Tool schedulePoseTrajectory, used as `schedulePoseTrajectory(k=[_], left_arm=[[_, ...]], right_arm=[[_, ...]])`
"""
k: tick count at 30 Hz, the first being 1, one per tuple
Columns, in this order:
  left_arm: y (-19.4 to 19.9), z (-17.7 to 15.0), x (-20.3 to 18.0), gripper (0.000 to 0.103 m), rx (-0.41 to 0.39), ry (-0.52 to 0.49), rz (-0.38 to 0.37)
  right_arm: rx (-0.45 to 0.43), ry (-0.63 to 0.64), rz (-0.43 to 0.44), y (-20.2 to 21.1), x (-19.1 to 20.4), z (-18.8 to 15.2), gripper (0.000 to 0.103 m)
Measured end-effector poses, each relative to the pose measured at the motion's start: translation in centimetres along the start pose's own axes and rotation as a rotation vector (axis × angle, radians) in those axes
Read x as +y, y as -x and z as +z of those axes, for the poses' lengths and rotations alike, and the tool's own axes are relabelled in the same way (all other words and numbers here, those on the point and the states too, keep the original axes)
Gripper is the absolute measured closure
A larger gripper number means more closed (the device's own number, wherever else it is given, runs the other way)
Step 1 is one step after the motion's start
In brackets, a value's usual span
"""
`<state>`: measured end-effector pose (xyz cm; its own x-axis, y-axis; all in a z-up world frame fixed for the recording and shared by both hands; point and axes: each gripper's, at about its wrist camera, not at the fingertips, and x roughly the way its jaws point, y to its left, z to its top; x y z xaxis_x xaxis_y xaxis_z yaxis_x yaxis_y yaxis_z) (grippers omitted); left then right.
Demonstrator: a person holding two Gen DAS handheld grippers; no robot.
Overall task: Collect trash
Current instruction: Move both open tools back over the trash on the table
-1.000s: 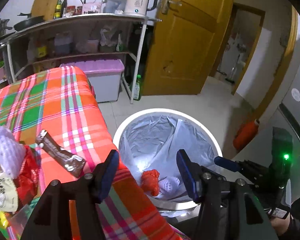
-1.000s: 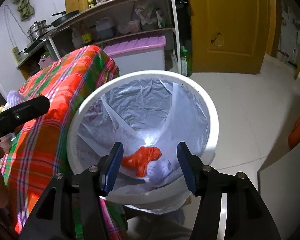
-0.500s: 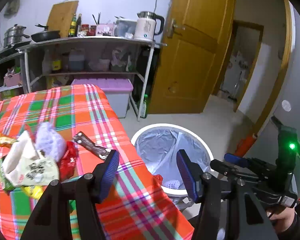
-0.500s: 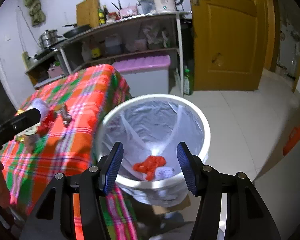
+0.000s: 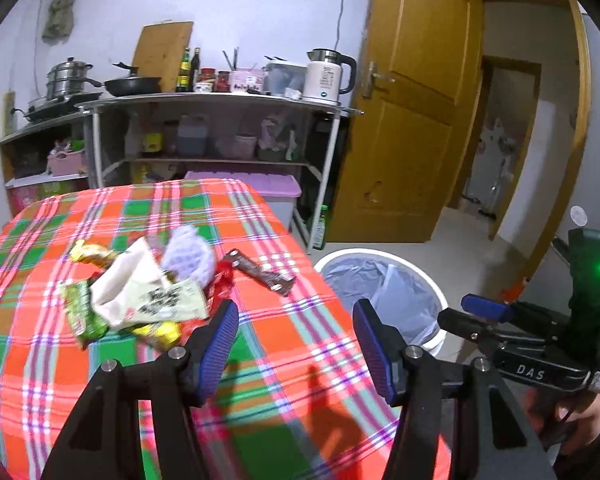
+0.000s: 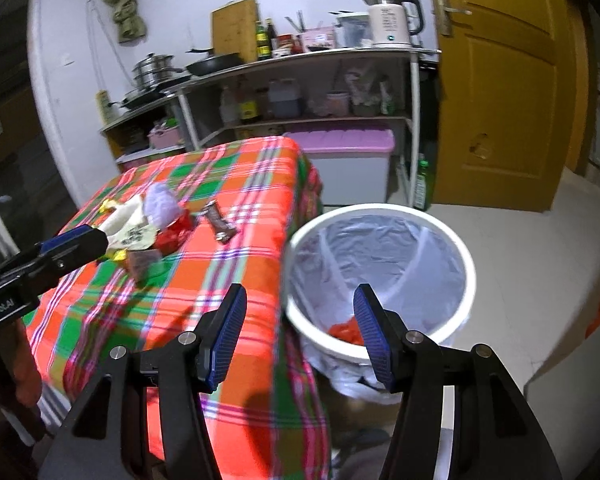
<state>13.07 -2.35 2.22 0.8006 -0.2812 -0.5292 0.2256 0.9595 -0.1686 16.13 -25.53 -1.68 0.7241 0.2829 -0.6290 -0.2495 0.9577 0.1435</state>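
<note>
A pile of trash lies on the plaid tablecloth [image 5: 260, 352]: a cream wrapper [image 5: 140, 292], a lilac foam net [image 5: 190, 254], a green packet [image 5: 80, 312], a yellow wrapper [image 5: 88, 254], red wrapping [image 5: 222, 284] and a brown bar wrapper [image 5: 260, 272]. My left gripper [image 5: 294, 344] is open and empty, above the table in front of the pile. My right gripper [image 6: 298, 336] is open and empty, over the table edge beside the white bin [image 6: 380, 212]. Red trash [image 6: 346, 330] lies in the bin. The pile also shows in the right wrist view [image 6: 152, 220].
A metal shelf [image 5: 220, 100] with pans, bottles and a kettle [image 5: 328, 76] stands behind the table. A lilac storage box [image 5: 276, 192] sits under it. A yellow door [image 5: 408, 112] stands right of it. The bin stands on the tiled floor [image 6: 520, 260].
Both grippers have risen and pulled back from the bin, staying open. The left view has swung from the bin to the table and its trash pile.
</note>
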Motion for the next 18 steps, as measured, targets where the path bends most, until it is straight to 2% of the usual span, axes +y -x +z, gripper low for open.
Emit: schedulePoseTrajectory(k=[11, 18], left_arm=[[0.9, -2.3, 3.7, 0.044, 0.03, 0.063, 0.082], [-0.2, -3.0, 5.3, 0.044, 0.058, 0.094, 0.108]], right_arm=[[-0.032, 0.105, 0.076, -1.0, 3.6, -0.5, 0.046], [-0.003, 0.094, 0.102, -2.3, 4.1, -0.5, 0.046]])
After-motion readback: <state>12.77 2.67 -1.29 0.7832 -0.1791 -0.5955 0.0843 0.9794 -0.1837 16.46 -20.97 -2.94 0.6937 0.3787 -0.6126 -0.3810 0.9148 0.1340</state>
